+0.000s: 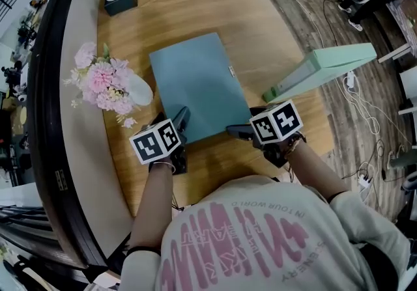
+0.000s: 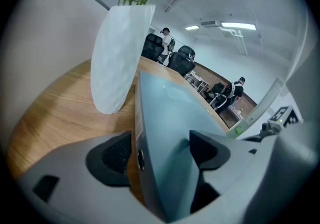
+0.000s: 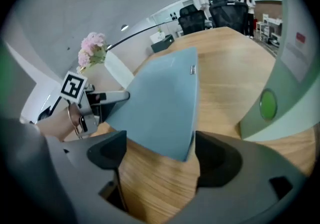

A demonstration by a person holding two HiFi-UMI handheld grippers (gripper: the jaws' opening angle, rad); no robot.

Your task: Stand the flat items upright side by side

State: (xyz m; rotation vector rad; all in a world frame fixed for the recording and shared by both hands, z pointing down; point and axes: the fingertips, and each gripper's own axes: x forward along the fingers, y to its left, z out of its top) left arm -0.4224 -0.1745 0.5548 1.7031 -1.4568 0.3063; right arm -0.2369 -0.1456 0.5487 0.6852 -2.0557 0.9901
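Head view shows a blue folder on the wooden table, in front of the person, with its near edge between the two grippers. The left gripper is at the folder's near left corner, and the right gripper is at its near right corner. In the left gripper view the jaws are clenched on the folder's spine edge, one pad on the blue cover and the other against the underside. A white vase of pink flowers stands just beside the folder on the left. In the right gripper view the jaws are spread wide and grasp nothing. The folder's corner pokes in between them, close to the right-hand pad, and is raised off the wood with a shadow beneath it. A pale green binder stands on the table to the right, apart from the folder and tilted.
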